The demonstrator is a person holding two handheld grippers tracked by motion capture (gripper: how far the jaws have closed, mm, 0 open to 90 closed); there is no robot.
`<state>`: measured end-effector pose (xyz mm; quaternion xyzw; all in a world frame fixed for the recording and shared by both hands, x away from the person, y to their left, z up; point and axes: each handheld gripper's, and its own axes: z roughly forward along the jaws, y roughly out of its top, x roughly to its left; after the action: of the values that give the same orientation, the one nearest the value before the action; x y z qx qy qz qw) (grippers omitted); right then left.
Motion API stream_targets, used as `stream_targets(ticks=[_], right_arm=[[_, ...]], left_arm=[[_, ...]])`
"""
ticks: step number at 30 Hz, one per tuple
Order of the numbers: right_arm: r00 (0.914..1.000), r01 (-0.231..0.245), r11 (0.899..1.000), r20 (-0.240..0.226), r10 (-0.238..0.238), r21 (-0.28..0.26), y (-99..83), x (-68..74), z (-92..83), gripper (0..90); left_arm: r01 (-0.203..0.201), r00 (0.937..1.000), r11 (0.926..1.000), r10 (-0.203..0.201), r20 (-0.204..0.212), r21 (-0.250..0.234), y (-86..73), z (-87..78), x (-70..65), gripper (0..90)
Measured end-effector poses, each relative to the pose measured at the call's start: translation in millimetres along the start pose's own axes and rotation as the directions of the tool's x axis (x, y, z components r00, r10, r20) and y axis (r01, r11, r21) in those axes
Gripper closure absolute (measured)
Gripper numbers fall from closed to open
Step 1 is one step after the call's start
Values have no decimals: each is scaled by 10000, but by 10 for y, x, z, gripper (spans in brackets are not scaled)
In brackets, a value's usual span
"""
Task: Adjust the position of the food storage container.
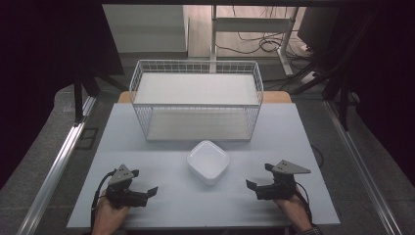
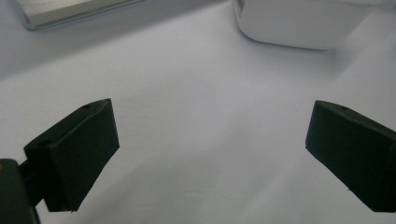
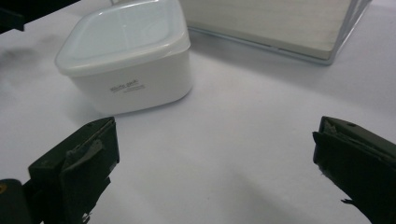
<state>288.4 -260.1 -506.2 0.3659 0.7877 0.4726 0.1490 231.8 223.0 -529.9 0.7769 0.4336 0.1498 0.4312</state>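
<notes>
White tabletop [image 1: 161,191] bore the lidded container [image 1: 208,161] midway between left gripper [image 1: 145,188] and right gripper [image 1: 257,177], both spread, empty; advise squaring jaws to opposite walls, below lid rim.

small dark print on white container [image 3: 128,87] side, too blurred to read

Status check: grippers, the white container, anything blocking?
Left gripper and right gripper open, empty. Lidded white container between them, untouched. Wire basket behind it; path clear.

White wire basket [image 1: 195,68] w/ board shelves on grey table [image 1: 147,196]; cables [image 1: 259,44] on floor behind, prob.
</notes>
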Motion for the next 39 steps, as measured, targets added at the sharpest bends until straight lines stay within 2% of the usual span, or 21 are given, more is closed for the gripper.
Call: stream_targets(ticks=[3, 6, 8, 13, 18, 22, 26, 28, 30, 39], right_arm=[[9994, 79, 10000, 346, -79, -1, 3, 7, 12, 2], [9955, 453, 9988, 824, -468, 204, 3, 18, 19, 0], [9924, 625, 9973, 1036, -662, 383, 2, 25, 22, 0], [9894, 698, 9960, 1238, -763, 565, 13, 34, 15, 0], [9904, 509, 9971, 1255, -577, 567, 18, 24, 6, 0], [9927, 423, 9974, 1103, -485, 579, 26, 22, 2, 0], [9929, 478, 9977, 1070, -526, 472, 61, 52, -14, 0], [9926, 506, 9971, 1077, -565, 566, 72, 66, -9, 7], [9937, 427, 9966, 1007, -497, 704, 77, 64, 8, 27], [9981, 167, 9980, 575, -203, 613, 203, 82, 13, 230]], left_arm=[[5, 9999, 10000, -5, -117, -2, -16, -11, 20, 29], [63, 10000, 9999, -63, 16, -152, -11, -23, 31, 35], [-42, 10000, 9999, 43, 11, -158, -11, -19, 24, 35], [-134, 9999, 9998, 133, -6, -164, -11, -9, 19, 40], [56, 9998, 9998, -51, 200, -216, -5, -16, 42, 48], [87, 9971, 9995, -63, 762, -320, 10, -3, 50, 31], [-234, 9975, 9996, 244, 666, -169, 53, 30, 25, 9], [-86, 9971, 9997, 103, 749, -229, 92, 49, 43, 12], [21, 9966, 9997, 0, 825, -257, 146, 78, 64, 24], [-321, 9958, 9992, 341, 844, -259, 405, 259, 73, 160]])
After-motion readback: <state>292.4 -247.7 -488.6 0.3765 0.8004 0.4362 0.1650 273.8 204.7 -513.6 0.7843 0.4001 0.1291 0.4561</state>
